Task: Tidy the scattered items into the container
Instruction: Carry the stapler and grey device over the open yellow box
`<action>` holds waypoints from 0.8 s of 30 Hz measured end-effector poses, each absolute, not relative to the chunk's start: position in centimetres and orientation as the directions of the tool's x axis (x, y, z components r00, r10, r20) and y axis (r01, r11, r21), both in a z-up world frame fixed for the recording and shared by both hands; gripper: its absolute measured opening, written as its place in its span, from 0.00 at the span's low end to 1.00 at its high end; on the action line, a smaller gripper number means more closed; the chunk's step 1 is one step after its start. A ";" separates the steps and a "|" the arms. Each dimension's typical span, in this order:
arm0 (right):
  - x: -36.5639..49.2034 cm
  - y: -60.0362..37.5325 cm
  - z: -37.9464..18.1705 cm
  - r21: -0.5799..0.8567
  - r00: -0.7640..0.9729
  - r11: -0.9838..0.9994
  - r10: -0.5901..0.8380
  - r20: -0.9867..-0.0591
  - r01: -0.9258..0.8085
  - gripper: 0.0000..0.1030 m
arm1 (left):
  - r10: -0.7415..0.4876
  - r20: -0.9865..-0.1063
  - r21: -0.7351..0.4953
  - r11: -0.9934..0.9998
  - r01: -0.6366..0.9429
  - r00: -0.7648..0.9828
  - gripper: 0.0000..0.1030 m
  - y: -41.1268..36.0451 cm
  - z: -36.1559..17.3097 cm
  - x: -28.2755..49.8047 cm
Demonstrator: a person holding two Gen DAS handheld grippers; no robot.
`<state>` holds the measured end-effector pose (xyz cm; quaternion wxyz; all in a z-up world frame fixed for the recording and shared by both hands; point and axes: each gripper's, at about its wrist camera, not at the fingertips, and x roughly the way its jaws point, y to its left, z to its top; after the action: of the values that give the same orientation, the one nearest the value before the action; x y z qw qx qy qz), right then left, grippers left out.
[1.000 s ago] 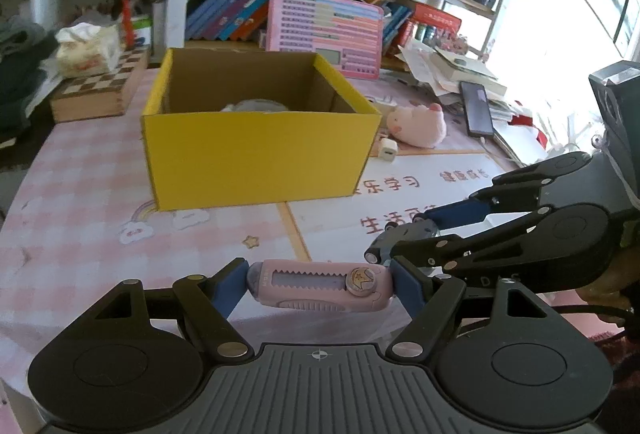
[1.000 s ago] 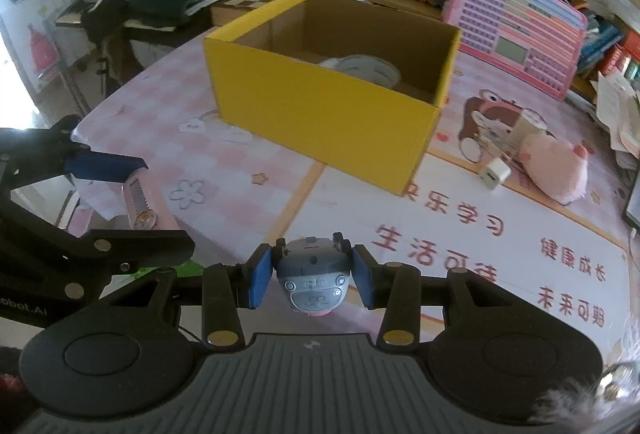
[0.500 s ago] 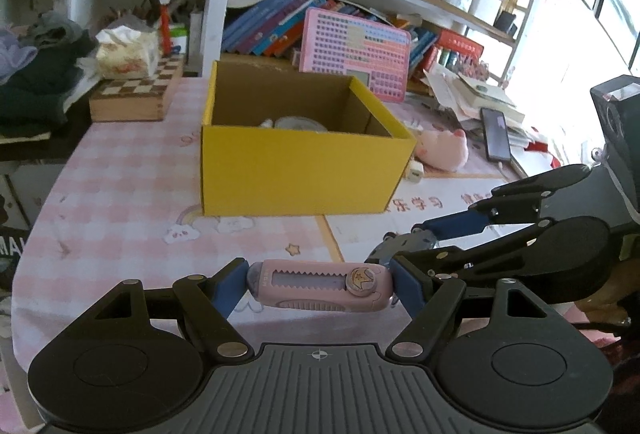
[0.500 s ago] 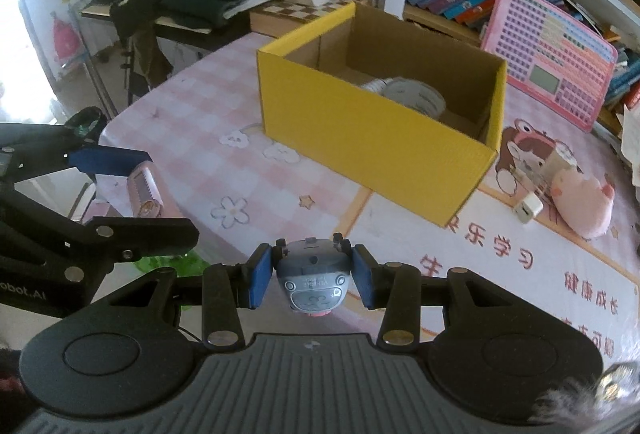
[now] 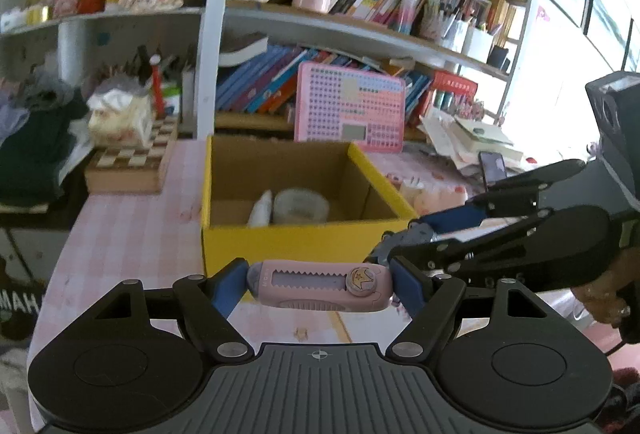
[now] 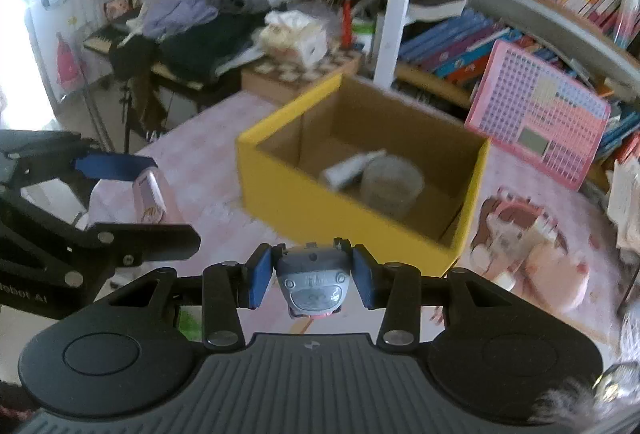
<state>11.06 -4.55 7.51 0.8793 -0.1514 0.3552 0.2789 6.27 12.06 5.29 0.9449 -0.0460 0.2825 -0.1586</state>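
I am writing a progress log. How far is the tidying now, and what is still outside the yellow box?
Done: a clear tape roll and a white tube lie inside the yellow box. In hand: the left gripper clamps a pink utility knife; the right gripper clamps a small grey device. Left: a pink pig plush and a white charger on the table.

Pink utility knife (image 5: 320, 286) crosswise — grey gadget (image 6: 312, 284) — open yellow box (image 5: 304, 238).

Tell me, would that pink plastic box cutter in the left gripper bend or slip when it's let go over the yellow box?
The pink plastic box cutter looks rigid: it spans the left gripper without sagging. It probably weighs little. Its smooth shell may slip, and it should drop flat into the yellow cardboard box.
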 end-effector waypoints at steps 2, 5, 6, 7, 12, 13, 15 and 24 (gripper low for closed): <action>12.1 -4.8 8.4 -0.079 0.610 0.801 0.384 -0.694 -0.594 0.40 | -0.327 -0.507 -0.166 0.945 0.282 0.797 0.76 11.9 5.8 7.2; 13.7 -5.1 9.6 -0.111 0.636 0.797 0.380 -0.671 -0.594 0.40 | -0.328 -0.488 -0.153 0.944 0.291 0.808 0.76 11.6 6.5 8.8; 14.2 -5.2 10.0 -0.122 0.645 0.796 0.379 -0.664 -0.593 0.40 | -0.328 -0.483 -0.150 0.944 0.293 0.812 0.76 11.5 6.7 9.3; 14.8 -5.2 10.3 -0.131 0.652 0.795 0.378 -0.657 -0.593 0.40 | -0.328 -0.478 -0.146 0.945 0.294 0.815 0.76 11.4 6.8 9.9; 18.3 -5.3 11.3 -0.156 0.679 0.798 0.372 -0.633 -0.583 0.40 | -0.323 -0.468 -0.134 0.946 0.295 0.822 0.76 10.7 6.9 12.7; 19.1 -5.3 11.4 -0.157 0.681 0.799 0.371 -0.631 -0.580 0.40 | -0.323 -0.469 -0.134 0.946 0.295 0.822 0.76 10.6 6.8 13.2; 20.7 -5.3 11.4 -0.155 0.682 0.802 0.369 -0.631 -0.577 0.40 | -0.322 -0.475 -0.135 0.946 0.293 0.819 0.76 10.4 6.5 14.3; 28.5 -3.8 9.2 -0.118 0.633 0.807 0.353 -0.689 -0.578 0.40 | -0.299 -0.528 -0.130 0.954 0.271 0.795 0.76 9.0 4.8 19.8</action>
<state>28.54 -3.77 9.18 0.8882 -0.1663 0.3388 0.2620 19.77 9.02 4.82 0.9471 -0.0240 0.2825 -0.1505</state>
